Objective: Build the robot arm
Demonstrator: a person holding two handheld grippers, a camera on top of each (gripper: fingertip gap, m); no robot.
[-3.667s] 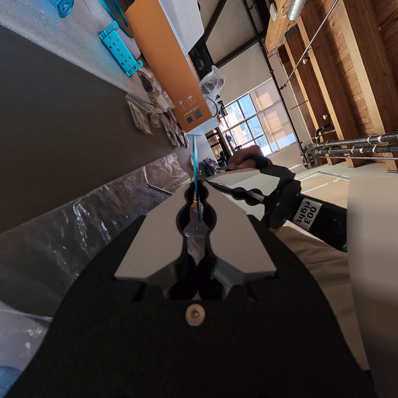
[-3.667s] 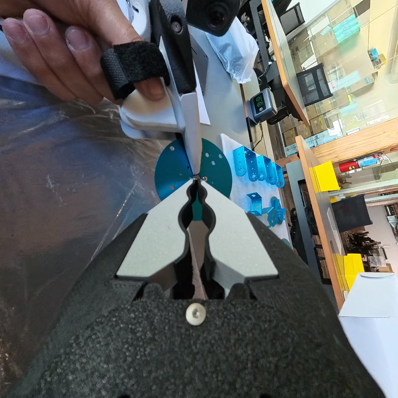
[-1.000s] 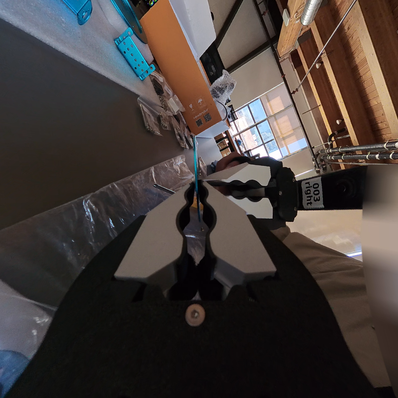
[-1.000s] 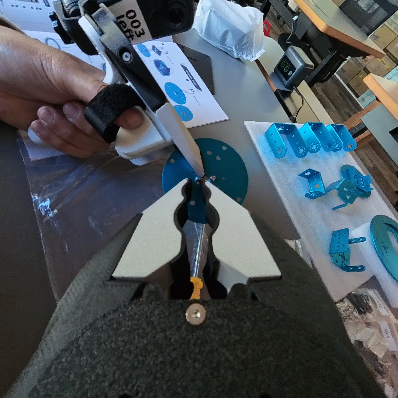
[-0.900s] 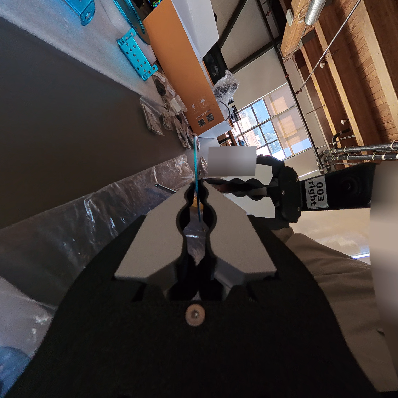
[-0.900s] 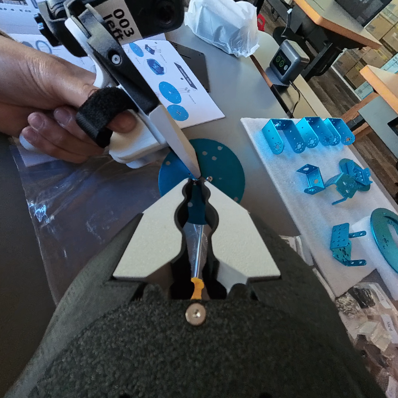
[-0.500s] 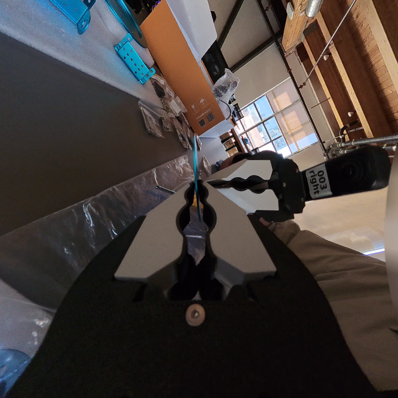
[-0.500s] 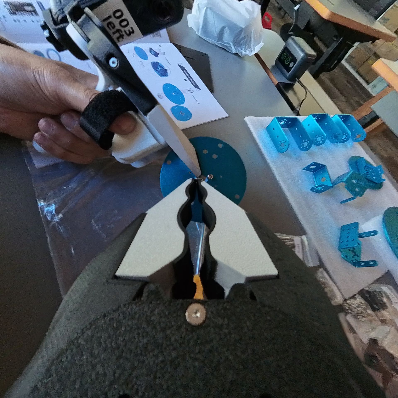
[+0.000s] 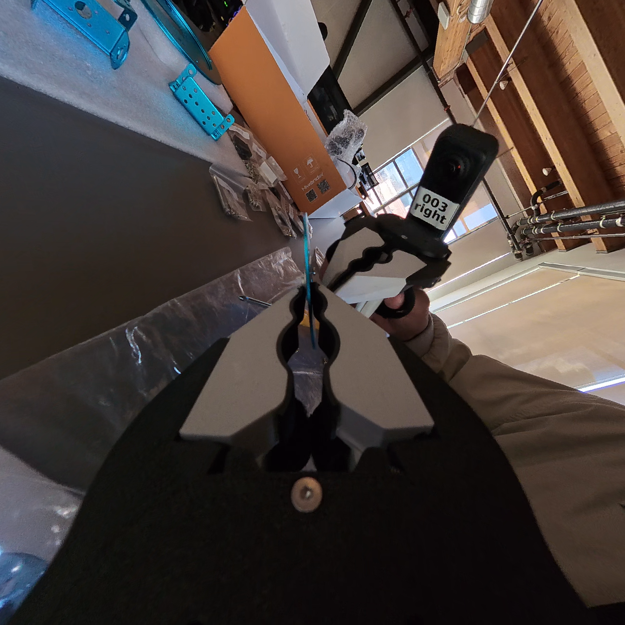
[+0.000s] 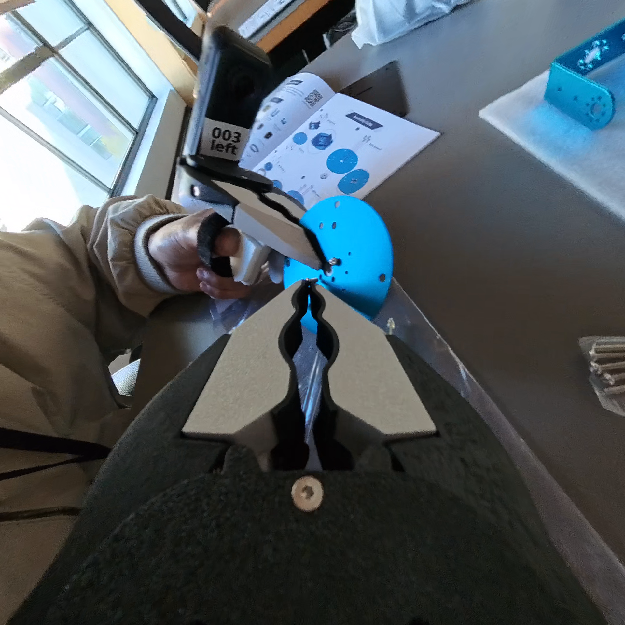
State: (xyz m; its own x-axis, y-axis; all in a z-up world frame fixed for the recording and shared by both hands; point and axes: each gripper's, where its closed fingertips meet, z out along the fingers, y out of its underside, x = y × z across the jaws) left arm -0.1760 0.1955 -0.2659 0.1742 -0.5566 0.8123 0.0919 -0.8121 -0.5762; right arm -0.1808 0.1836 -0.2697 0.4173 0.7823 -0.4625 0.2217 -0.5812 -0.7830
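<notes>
The left gripper [image 9: 309, 291] pinches a blue disc [image 10: 351, 257] on edge; the right gripper [image 10: 309, 282] clamps a driver [image 10: 313, 385], which could slip off the screw [image 10: 334, 260].

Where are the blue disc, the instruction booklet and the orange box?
blue disc [image 10: 358, 236], right wrist view, on its flat face.
instruction booklet [image 10: 382, 148], right wrist view, on the open page.
orange box [image 9: 270, 111], left wrist view, on its orange side.

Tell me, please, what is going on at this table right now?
A person holds a gripper in each hand. The left gripper is shut on a round blue plate with holes, held on edge above a clear plastic bag. The right gripper grips a thin metal tool, its tip just short of a small screw in the plate.
</notes>
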